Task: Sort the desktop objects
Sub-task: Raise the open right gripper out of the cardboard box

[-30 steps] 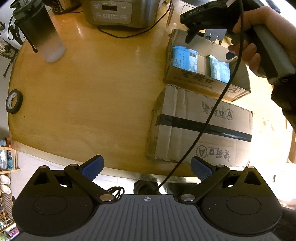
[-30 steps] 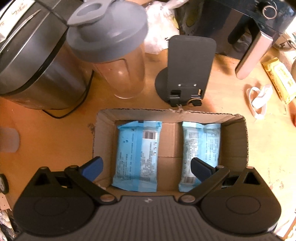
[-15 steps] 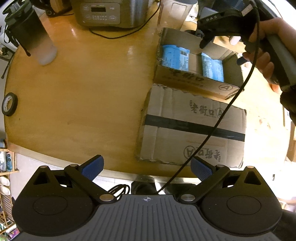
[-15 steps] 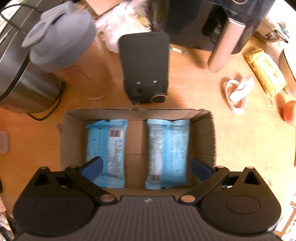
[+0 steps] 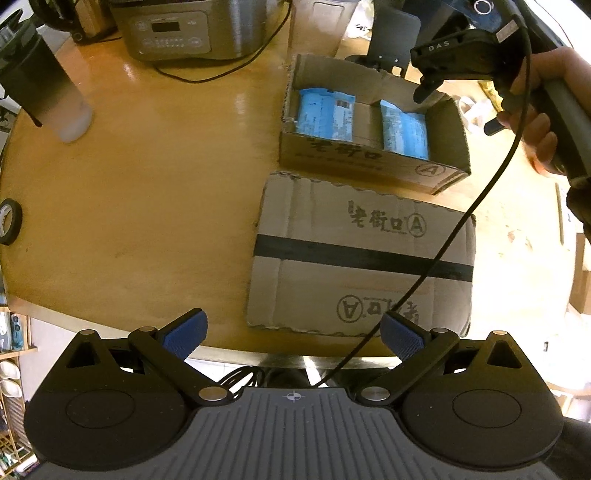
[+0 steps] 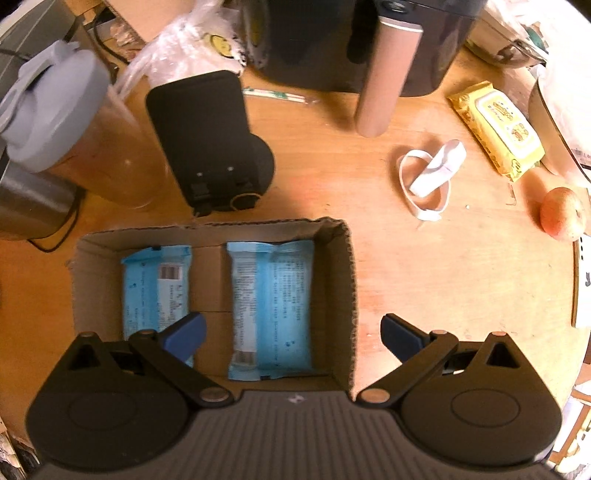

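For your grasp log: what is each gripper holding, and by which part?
Nothing. The left gripper and right gripper are both open and empty, the right one above the open cardboard box.

Rice cooker (image 5: 192, 31), tape roll (image 5: 7, 226).

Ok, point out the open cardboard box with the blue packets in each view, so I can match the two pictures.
Left wrist view: the open cardboard box sits upper right of centre, beyond the taped flat carton, under the right gripper.
Right wrist view: the same box fills the lower left, just ahead of the fingers.
Shared landmark: the black stand right behind the box's far wall.
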Tool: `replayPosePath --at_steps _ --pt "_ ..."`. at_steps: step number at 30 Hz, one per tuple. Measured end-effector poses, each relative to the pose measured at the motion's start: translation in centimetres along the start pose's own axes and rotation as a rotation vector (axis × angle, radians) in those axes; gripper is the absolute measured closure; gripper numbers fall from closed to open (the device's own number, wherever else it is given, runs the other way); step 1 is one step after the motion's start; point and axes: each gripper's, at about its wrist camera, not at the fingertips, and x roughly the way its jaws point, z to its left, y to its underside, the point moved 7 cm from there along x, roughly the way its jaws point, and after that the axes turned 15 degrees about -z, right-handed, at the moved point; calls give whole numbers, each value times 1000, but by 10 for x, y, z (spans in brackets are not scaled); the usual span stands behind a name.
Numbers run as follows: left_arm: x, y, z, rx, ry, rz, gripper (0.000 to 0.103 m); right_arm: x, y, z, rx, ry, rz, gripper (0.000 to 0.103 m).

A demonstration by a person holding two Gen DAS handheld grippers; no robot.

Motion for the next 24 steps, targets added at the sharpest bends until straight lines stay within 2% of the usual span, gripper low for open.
replayPosePath --at_steps 11,24 --pt "5 -4 -16 20 7 2 0 3 1 -27 29 15 12 0" --pt "6 -4 -19 27 6 5 0 7 3 -37 78 21 16 0"
